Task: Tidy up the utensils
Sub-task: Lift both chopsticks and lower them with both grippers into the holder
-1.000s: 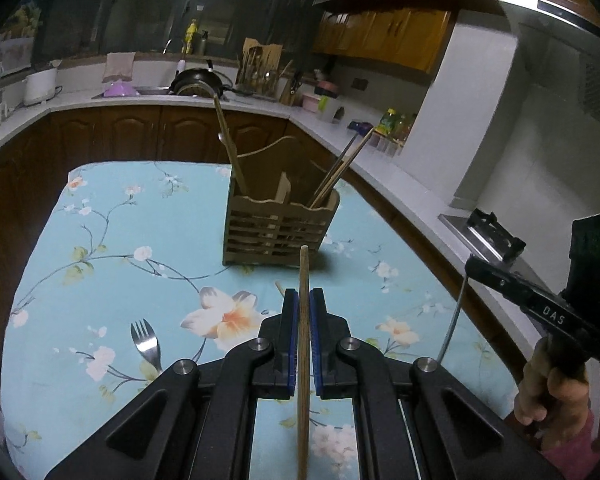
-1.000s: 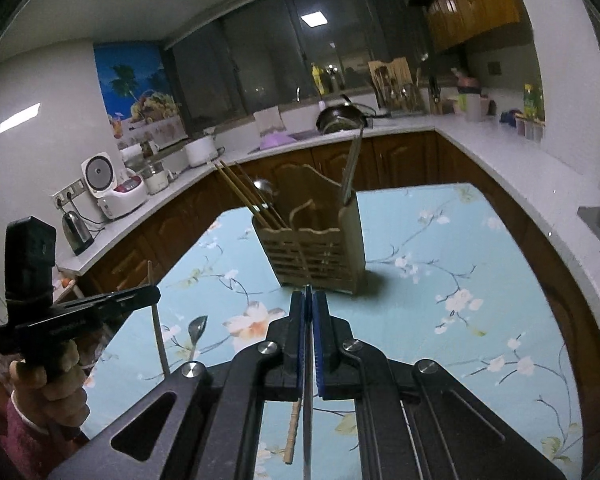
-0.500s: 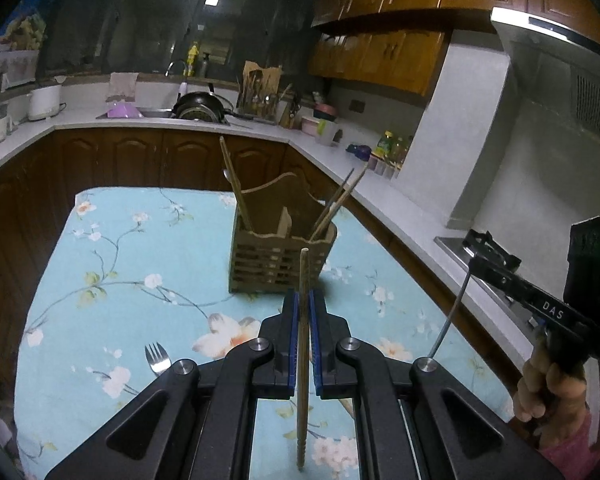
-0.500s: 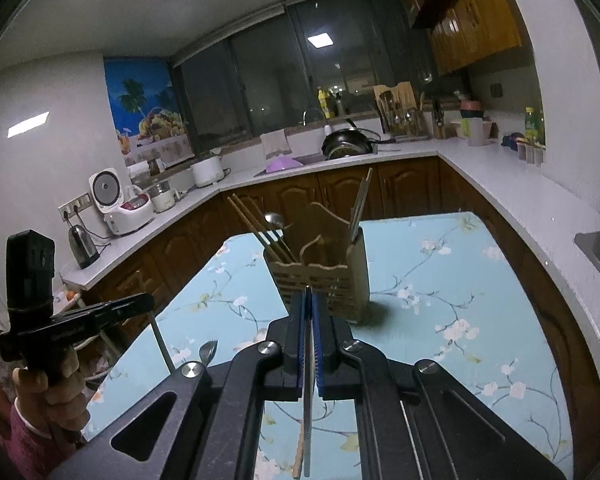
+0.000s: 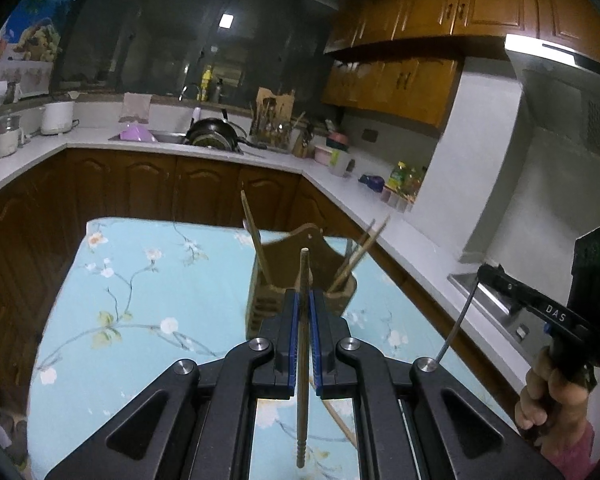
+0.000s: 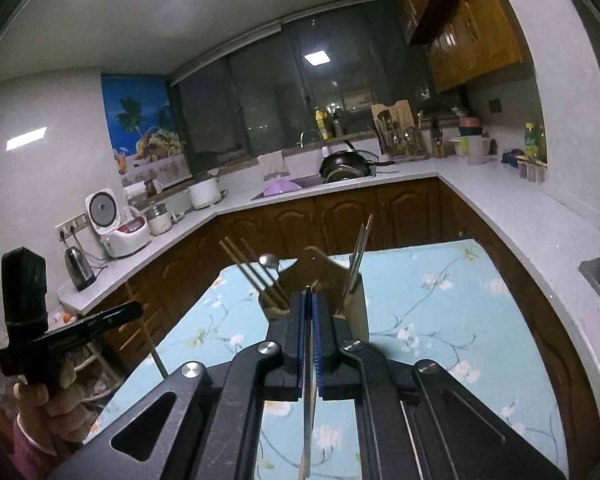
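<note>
Pinching tight: left gripper (image 5: 305,312) on wooden chopstick (image 5: 302,344), right gripper (image 6: 309,316) on metal utensil (image 6: 308,400).

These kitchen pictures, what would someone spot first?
Probably the left tongs at the bottom middle, pinching a wooden chopstick upright. Just beyond them, a wooden utensil holder stands on the flowery blue tablecloth. The right tongs grip a thin metal utensil.

A black pan (image 5: 212,133) sits by the sink; a kettle (image 6: 80,268) stands on the counter.
</note>
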`<state>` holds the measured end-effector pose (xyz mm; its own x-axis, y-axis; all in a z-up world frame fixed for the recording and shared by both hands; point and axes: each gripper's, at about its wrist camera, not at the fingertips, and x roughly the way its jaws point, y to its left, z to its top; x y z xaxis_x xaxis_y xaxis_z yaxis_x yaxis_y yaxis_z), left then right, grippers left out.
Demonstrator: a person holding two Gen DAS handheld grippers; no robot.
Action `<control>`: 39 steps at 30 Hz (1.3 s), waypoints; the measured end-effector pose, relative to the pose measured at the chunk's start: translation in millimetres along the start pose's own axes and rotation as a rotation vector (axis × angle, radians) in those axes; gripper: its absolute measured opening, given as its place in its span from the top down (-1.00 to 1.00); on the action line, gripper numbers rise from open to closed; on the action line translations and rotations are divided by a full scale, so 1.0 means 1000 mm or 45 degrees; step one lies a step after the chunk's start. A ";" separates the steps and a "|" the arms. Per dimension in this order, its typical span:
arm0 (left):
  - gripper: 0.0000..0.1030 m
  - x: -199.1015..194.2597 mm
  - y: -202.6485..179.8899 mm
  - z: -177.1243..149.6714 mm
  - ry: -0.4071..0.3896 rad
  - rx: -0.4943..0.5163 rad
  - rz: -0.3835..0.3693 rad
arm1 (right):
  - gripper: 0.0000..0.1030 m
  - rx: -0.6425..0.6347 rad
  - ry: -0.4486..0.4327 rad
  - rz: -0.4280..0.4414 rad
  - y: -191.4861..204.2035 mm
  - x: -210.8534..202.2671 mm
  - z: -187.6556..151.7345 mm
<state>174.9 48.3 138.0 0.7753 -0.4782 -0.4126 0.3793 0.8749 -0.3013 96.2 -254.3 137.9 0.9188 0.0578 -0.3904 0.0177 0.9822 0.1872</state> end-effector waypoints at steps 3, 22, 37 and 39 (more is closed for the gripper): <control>0.93 0.006 0.002 0.011 -0.043 0.003 0.008 | 0.93 0.005 -0.040 -0.010 0.001 0.005 0.014; 0.93 0.106 0.014 0.073 -0.338 0.010 0.064 | 0.93 0.065 -0.260 -0.044 -0.004 0.080 0.097; 0.93 0.215 0.015 0.014 -0.275 -0.061 0.150 | 0.92 0.069 -0.203 -0.104 -0.025 0.130 0.040; 0.93 0.221 0.012 0.002 -0.250 -0.045 0.161 | 0.92 0.095 -0.182 -0.112 -0.030 0.134 0.028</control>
<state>352.1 -46.2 45.2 0.9001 -0.3379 -0.2751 0.2578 0.9220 -0.2889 229.6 -281.0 105.2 0.9590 -0.0590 -0.2773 0.1249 0.9660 0.2265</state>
